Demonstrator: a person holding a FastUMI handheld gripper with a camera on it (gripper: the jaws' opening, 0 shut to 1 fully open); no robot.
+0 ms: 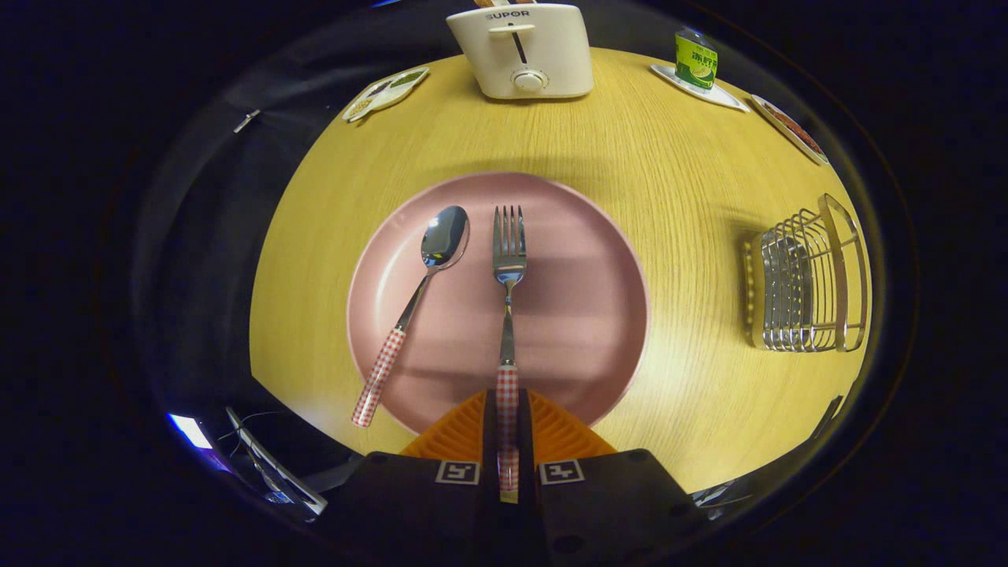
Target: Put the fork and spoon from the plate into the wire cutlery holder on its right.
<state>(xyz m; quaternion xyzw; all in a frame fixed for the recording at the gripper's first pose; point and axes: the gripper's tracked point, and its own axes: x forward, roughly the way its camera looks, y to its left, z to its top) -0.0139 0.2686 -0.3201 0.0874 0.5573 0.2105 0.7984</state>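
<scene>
A pink plate point(583, 315) lies in the middle of the wooden table. On it lie a spoon point(417, 291) and a fork point(509, 260), both with red-checked handles pointing toward me. The spoon rests left of the fork, its handle end sticking out past the plate's rim. My gripper point(508, 429) is shut on the fork's handle, both fingers pressed against its sides, with the tines stretching ahead over the plate. The wire cutlery holder point(807, 283) stands on the table to the right of the plate.
A white toaster point(524, 49) stands at the far side of the table. A small dish point(387, 92) lies to its left. A green can point(696, 60) on a white tray and another dish point(790, 127) sit at the far right.
</scene>
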